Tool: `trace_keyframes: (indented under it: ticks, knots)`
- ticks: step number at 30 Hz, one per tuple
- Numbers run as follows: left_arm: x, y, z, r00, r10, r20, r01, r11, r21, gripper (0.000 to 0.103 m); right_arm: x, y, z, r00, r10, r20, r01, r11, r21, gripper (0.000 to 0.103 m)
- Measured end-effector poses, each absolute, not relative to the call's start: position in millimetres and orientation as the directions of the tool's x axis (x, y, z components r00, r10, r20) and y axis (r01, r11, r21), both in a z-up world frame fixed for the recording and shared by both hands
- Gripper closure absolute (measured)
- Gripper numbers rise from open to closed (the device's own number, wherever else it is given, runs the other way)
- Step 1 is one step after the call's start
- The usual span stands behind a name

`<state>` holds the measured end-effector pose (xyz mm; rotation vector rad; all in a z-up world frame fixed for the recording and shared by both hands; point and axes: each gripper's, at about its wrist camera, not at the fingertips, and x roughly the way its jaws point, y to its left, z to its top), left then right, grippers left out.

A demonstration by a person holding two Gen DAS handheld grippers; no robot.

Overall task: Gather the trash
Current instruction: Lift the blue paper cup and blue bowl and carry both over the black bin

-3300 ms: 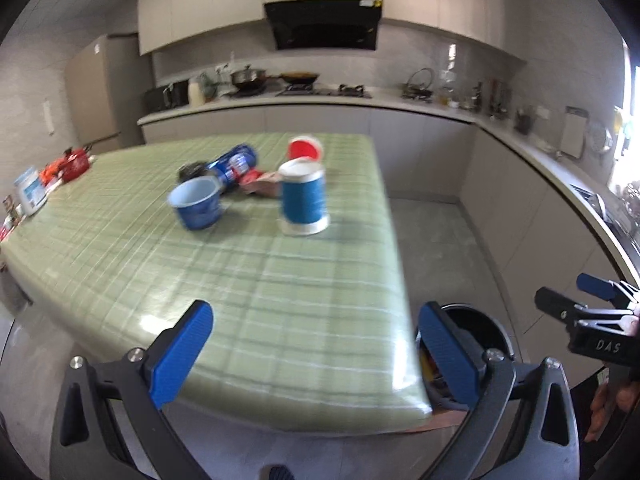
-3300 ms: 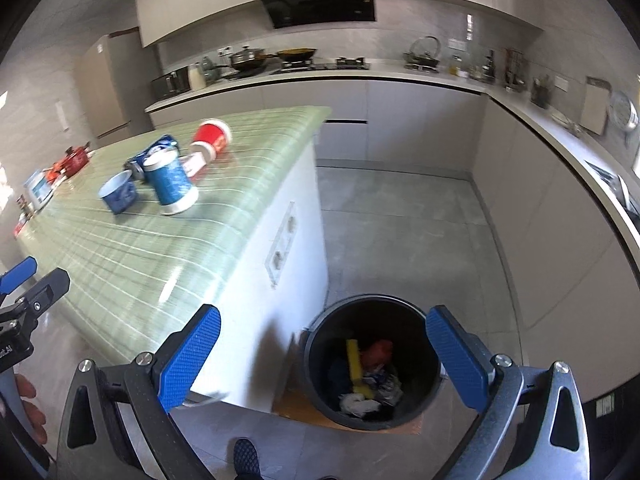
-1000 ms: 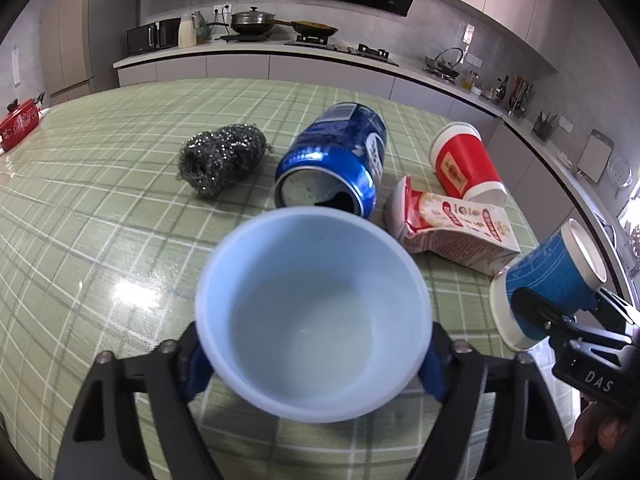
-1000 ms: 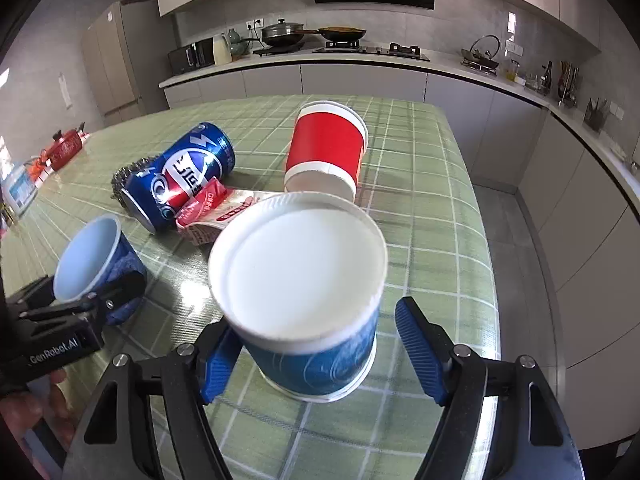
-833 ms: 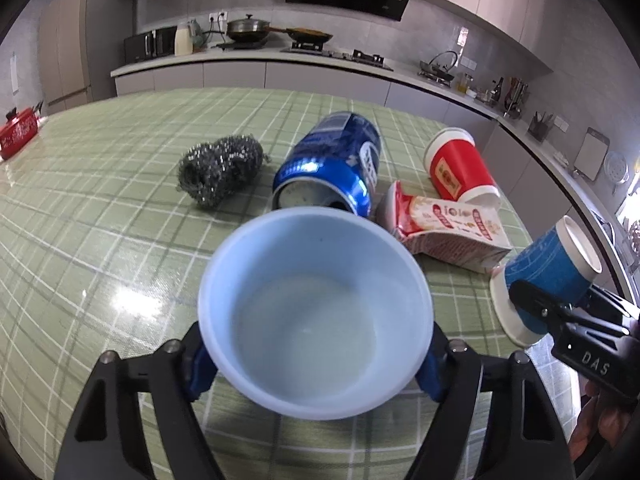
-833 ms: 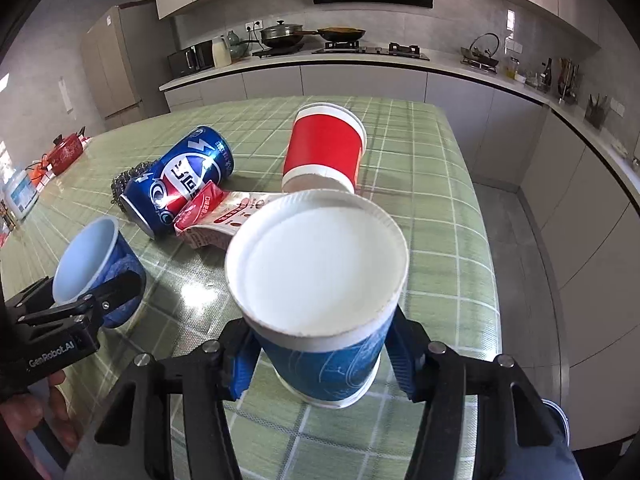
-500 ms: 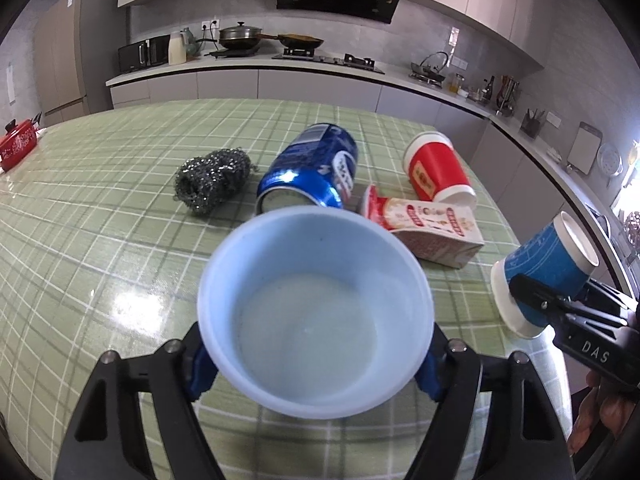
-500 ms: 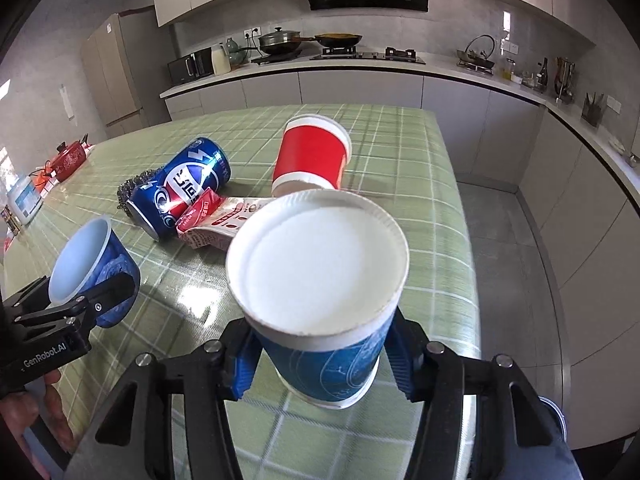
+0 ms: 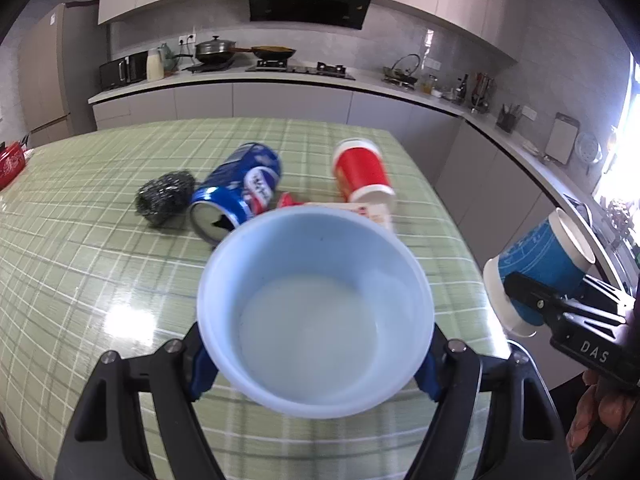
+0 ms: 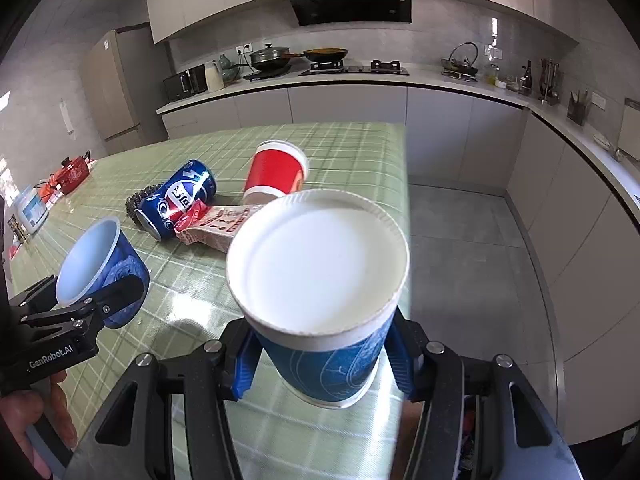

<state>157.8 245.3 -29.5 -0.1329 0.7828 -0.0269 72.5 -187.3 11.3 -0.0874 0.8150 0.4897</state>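
My left gripper point(image 9: 314, 364) is shut on a blue paper cup point(image 9: 316, 312), mouth toward the camera, held above the green checked table point(image 9: 80, 280). The cup also shows in the right wrist view point(image 10: 100, 268). My right gripper point(image 10: 322, 360) is shut on a second blue paper cup point(image 10: 320, 280), bottom toward the camera, lifted over the table's right edge; it also shows in the left wrist view point(image 9: 540, 268). On the table lie a blue soda can point(image 9: 236, 192), a red paper cup point(image 9: 360, 172), a snack wrapper point(image 10: 216, 224) and a steel scourer point(image 9: 164, 196).
A red pot point(image 10: 72, 172) and a small white box point(image 10: 34, 208) sit at the table's far left. A kitchen counter point(image 10: 360, 76) with stove and pans runs behind. Grey floor point(image 10: 460, 240) lies right of the table.
Both grippers closed on their blue cups and lifted them off the table, pulling back and up. The remaining trash now looks farther away.
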Motion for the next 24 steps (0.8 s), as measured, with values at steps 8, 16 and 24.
trace_keyframes:
  ticks: [8, 16, 24]
  knots:
    - [145, 206, -18, 0.718, -0.103, -0.688, 0.018, 0.991, -0.13, 0.025, 60, -231, 23, 0.603, 0.369, -0.707, -0.43, 0.897, 0.102, 0.046]
    - [133, 167, -12, 0.72, -0.134, -0.68, 0.065, 0.99, -0.127, 0.025, 46, -278, 30, 0.626, 0.347, -0.699, -0.394, 0.914, 0.101, 0.046]
    - [121, 121, -9, 0.71, -0.187, -0.679, 0.134, 0.982, -0.13, 0.025, 29, -331, 32, 0.647, 0.302, -0.7, -0.34, 0.936, 0.09, 0.046]
